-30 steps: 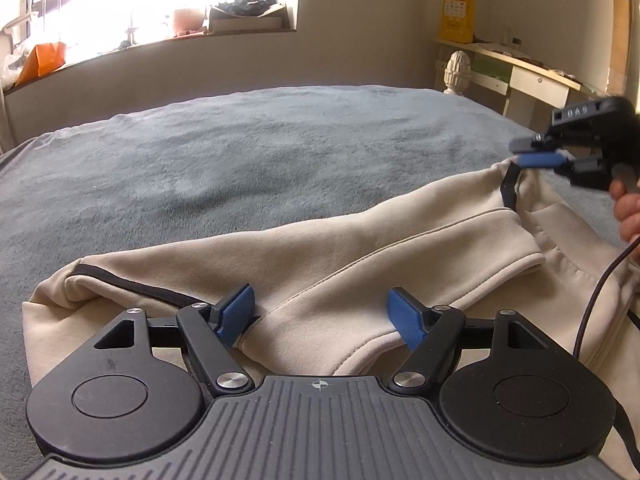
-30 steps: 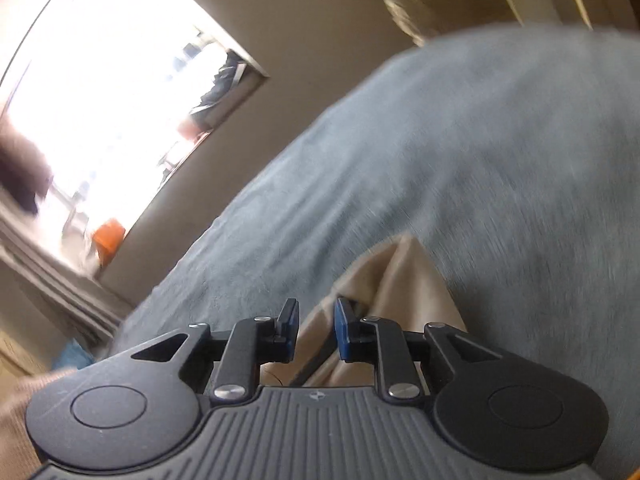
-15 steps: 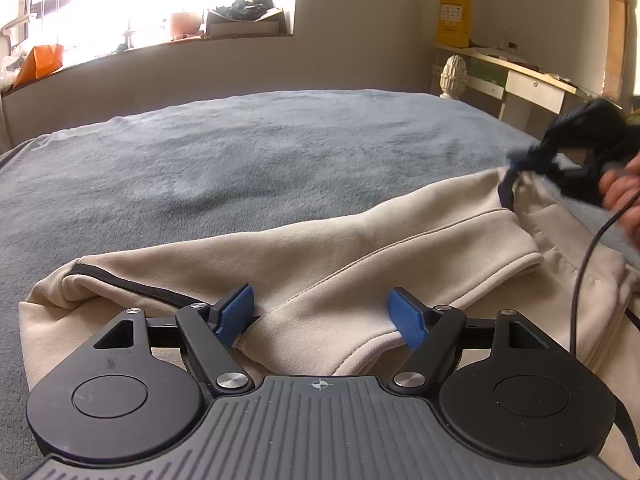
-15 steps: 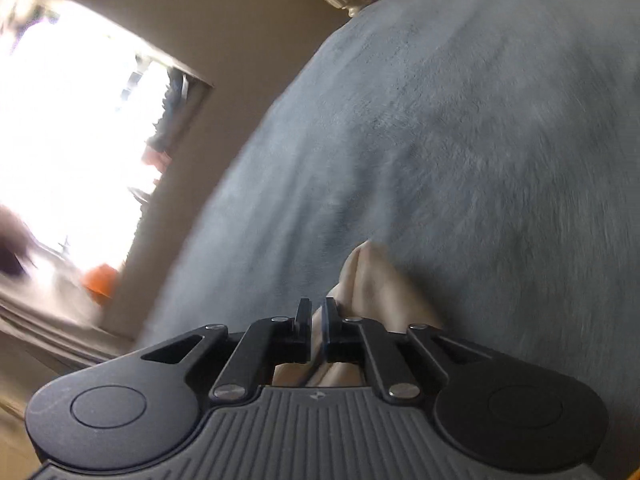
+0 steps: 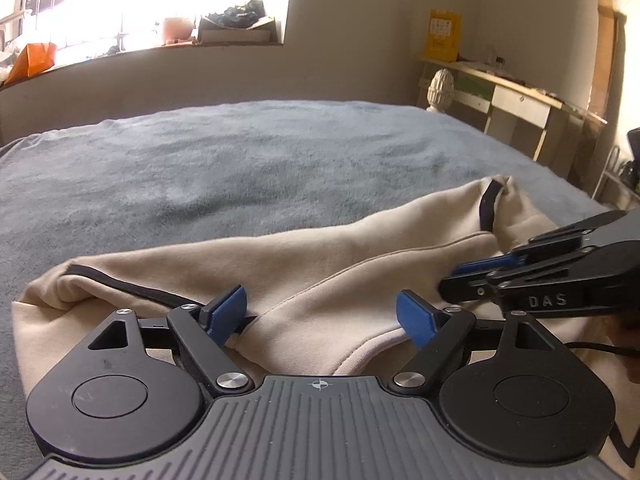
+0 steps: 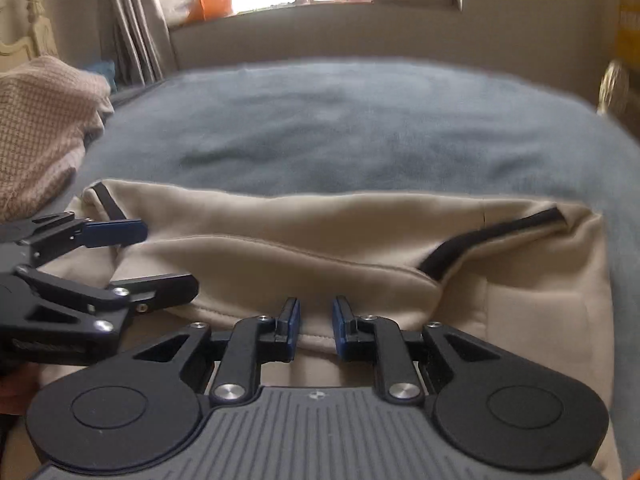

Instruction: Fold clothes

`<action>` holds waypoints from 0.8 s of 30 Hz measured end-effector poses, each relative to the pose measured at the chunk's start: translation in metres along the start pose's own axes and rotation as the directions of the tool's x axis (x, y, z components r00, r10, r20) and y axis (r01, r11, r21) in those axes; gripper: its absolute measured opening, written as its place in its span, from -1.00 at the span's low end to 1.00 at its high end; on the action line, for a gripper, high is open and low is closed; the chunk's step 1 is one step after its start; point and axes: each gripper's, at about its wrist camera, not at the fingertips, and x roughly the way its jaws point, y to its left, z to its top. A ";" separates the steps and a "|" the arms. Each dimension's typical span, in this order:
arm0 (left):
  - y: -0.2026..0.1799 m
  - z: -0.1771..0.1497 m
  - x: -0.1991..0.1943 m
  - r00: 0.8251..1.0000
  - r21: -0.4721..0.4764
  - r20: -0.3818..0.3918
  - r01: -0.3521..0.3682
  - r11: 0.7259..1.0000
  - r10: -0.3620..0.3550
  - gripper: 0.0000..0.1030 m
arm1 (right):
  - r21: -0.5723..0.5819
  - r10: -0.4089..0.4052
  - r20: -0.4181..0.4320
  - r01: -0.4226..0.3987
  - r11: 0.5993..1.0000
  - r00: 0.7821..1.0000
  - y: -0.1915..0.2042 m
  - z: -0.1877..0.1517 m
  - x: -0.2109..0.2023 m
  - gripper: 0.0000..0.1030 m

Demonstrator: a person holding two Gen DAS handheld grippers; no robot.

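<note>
A beige garment with black trim (image 5: 320, 264) lies crumpled on the grey-blue bed cover (image 5: 224, 160); it also shows in the right wrist view (image 6: 320, 232). My left gripper (image 5: 322, 312) is open wide over the garment's near folded edge, holding nothing. My right gripper (image 6: 314, 322) is open a little, its fingers just above the near hem, empty. Each gripper shows in the other's view: the right one (image 5: 472, 276) at the right, the left one (image 6: 160, 254) at the left.
A pink knitted cloth (image 6: 36, 120) lies at the bed's left. A wooden desk (image 5: 508, 96) and a bedpost finial (image 5: 440, 88) stand beyond the bed's right side. A window sill (image 5: 140, 48) with clutter runs along the far wall.
My right gripper let go of the garment's far right corner, swung back toward the near hem beside the left gripper, and opened a little. The left gripper stayed put and open.
</note>
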 end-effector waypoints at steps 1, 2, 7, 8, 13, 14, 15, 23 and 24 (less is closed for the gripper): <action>0.001 0.001 -0.004 1.000 0.000 0.010 0.002 1.000 -0.002 0.56 | 0.014 -0.002 -0.007 0.002 1.000 1.000 -0.003 0.004 0.002 -0.64; 0.002 0.001 -0.008 1.000 0.001 0.021 0.004 1.000 -0.004 0.52 | 0.023 -0.004 -0.014 0.005 1.000 1.000 -0.004 0.007 0.003 -0.64; -0.006 0.004 -0.025 0.997 0.060 0.054 0.044 0.997 -0.047 0.35 | 0.024 -0.019 -0.037 0.020 1.000 0.999 0.000 0.015 0.009 -0.63; -0.010 0.003 -0.025 0.997 0.077 0.049 0.052 0.996 -0.056 0.30 | 0.026 -0.022 -0.042 0.023 0.999 0.999 0.001 0.016 0.010 -0.63; -0.021 -0.005 -0.004 0.996 0.096 -0.070 0.054 0.994 -0.048 0.13 | 0.035 -0.025 -0.081 0.028 0.999 0.996 0.002 0.023 0.016 -0.63; -0.021 -0.007 -0.001 0.996 0.091 -0.081 0.046 0.995 -0.039 0.13 | 0.037 -0.019 -0.097 0.023 0.999 0.995 0.001 0.025 0.017 -0.63; -0.022 -0.007 0.001 0.996 0.089 -0.080 0.041 0.995 -0.034 0.13 | 0.040 -0.014 -0.114 0.018 0.999 0.993 -0.001 0.028 0.017 -0.63; -0.022 -0.008 0.005 0.995 0.084 -0.090 0.042 0.996 -0.034 0.16 | 0.042 -0.023 -0.193 0.032 0.999 0.981 0.000 0.039 0.023 -0.63; -0.021 -0.008 0.005 0.995 0.086 -0.090 0.044 0.995 -0.036 0.16 | 0.051 -0.031 -0.196 0.042 0.998 0.980 0.001 0.040 0.024 -0.63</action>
